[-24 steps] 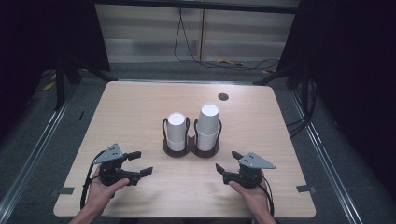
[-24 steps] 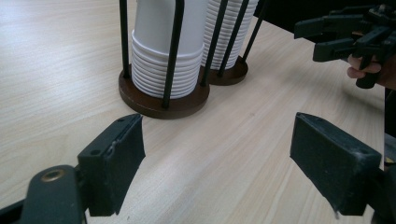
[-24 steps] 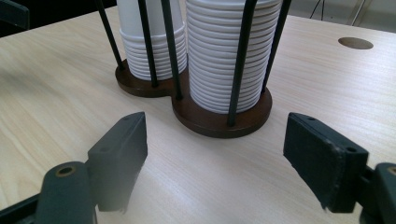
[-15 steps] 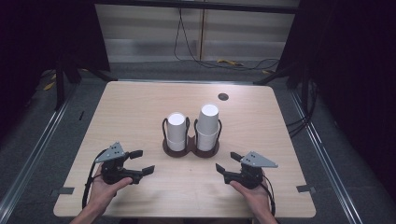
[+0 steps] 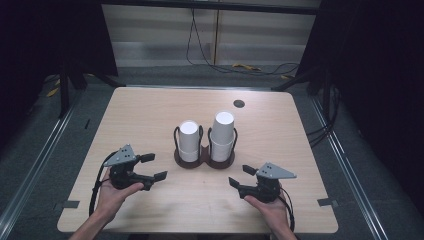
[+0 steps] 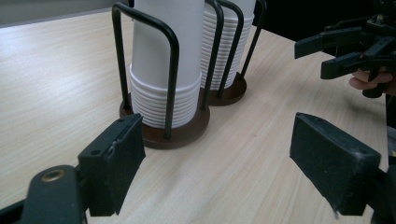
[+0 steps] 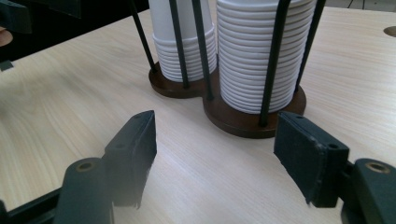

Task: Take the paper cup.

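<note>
From the high view, the table (image 5: 150, 115) carried a dark double holder (image 5: 204, 159) at its centre, with a shorter stack of white cups (image 5: 189, 141) at the nine o'clock side and a taller stack of white cups (image 5: 223, 134) at three o'clock. The left gripper (image 5: 154, 166) sat at about seven o'clock from the holder and the right gripper (image 5: 242, 176) at about five o'clock, each in a hand near the table's near edge and clear of the cups. A small dark round hole (image 5: 239, 103) lay in the table at one o'clock, well apart from the holder.

The left gripper view brought out what the high view could not: the ribbed rims of the nested cups (image 6: 161, 60), the black wire hoops (image 6: 172, 70) around them, and the brown base (image 6: 187, 129). The left gripper's fingers (image 6: 111, 163) stood wide apart with only bare table between them. At two o'clock the right gripper (image 6: 343, 53) hung in a hand, its own fingers parted.

The right gripper view looked from the other side, so the taller stack (image 7: 259, 56) stood nearest, at one o'clock, and the shorter stack (image 7: 187, 42) behind it at eleven. The right gripper's fingers (image 7: 133, 154) were spread, gripping nothing, the holder's base (image 7: 243, 119) just beyond them.
</note>
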A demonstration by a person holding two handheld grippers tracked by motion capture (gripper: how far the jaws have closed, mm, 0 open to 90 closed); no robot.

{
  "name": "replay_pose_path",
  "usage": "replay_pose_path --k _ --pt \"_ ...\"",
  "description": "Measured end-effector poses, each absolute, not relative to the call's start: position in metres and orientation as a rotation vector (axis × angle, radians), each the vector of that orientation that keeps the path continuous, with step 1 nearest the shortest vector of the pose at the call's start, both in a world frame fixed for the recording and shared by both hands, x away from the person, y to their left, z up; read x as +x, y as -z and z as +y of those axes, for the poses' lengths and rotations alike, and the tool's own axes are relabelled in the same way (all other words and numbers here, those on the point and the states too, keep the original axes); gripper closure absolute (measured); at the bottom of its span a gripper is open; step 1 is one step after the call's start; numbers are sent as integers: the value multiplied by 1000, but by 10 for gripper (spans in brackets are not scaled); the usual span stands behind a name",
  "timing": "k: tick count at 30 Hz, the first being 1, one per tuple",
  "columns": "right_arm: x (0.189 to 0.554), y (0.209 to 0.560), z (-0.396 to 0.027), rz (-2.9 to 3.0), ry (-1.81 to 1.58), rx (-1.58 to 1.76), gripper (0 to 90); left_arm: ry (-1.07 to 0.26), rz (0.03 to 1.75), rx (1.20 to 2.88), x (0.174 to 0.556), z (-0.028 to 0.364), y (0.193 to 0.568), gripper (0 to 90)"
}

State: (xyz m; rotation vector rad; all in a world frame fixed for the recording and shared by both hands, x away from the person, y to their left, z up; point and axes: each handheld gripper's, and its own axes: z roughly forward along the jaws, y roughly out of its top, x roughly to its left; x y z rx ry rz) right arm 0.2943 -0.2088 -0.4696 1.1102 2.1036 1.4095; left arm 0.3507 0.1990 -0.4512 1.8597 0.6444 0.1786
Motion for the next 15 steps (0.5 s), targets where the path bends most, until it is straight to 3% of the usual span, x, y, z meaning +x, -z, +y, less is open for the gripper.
replay_pose_path --k 15 --pt "285 465 -202 2159 -1398 1050 261 -184 605 1857 361 182 436 210"
